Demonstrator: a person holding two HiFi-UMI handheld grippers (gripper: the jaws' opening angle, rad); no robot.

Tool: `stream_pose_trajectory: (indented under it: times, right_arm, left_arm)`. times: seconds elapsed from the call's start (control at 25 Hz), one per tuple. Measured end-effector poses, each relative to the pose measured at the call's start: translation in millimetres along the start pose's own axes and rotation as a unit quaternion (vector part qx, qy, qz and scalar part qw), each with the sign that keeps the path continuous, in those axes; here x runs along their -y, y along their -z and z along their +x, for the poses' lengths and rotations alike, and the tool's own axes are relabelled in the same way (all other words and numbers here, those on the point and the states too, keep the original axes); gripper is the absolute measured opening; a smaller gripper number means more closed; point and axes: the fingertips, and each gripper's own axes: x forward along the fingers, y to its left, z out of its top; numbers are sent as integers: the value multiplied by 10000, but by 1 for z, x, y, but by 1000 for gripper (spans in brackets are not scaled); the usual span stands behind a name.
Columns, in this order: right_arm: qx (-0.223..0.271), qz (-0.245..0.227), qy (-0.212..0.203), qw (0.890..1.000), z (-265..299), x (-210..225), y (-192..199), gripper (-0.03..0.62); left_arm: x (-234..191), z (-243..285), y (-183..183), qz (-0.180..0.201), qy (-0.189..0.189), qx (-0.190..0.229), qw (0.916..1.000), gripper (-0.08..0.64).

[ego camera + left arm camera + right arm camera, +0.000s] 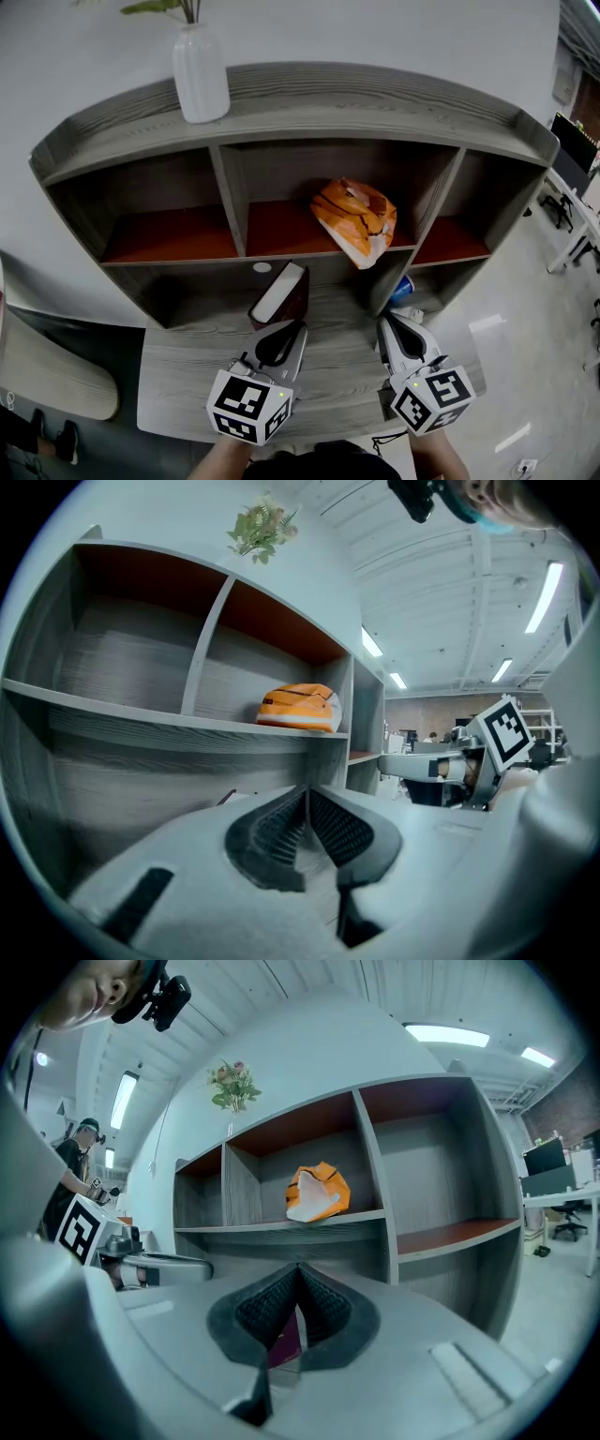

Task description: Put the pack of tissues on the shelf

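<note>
Looking down on the grey wooden shelf [309, 103], and there in the middle bay of the upper row: the orange pack of tissues [354, 220]. Lies tilted over toward the right-hand divider, pokes one pale corner out past the front lip of its board. Leaves the left half of that bay bare. Wide open room in both side bays as well, red-brown boards showing. Up on the top board, toward the left end and close to the front edge: a white vase [201, 75] with green sprigs.

Down a level, under the middle bay: a maroon book [279, 295], pale page edges showing, leaning just ahead of the left gripper [286, 330]. Hard to tell whether touching or just apart. Off to the right, tucked below the right divider: something blue [403, 289], too small to name.

On to the fingers. On the left gripper, tips brought together in a closed V, nothing caught between the ribbed pads. On the right gripper [389, 328], fingers pressed tight at the tips, holding nothing; only a maroon sliver low in the gap behind them, not identifiable.

Both held over the front part of the table [187, 394], well apart, with a clear strip of grey wood between. Right gripper close to the table's right edge. From the right gripper view, the pack straight ahead and higher than the fingertips, open air in between.
</note>
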Motion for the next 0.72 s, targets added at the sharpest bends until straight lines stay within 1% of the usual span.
stream_pose_trajectory:
  times: [0.44, 0.72]
  right_arm:
    - [-280, 51, 20, 9996, 0, -2, 21, 2]
    - [-334, 74, -35, 9994, 2, -3, 24, 2]
  left_arm:
    - [-8, -7, 10, -78, -144, -56, 9999, 8]
    - [-10, -10, 8, -79, -209, -13, 9997, 8]
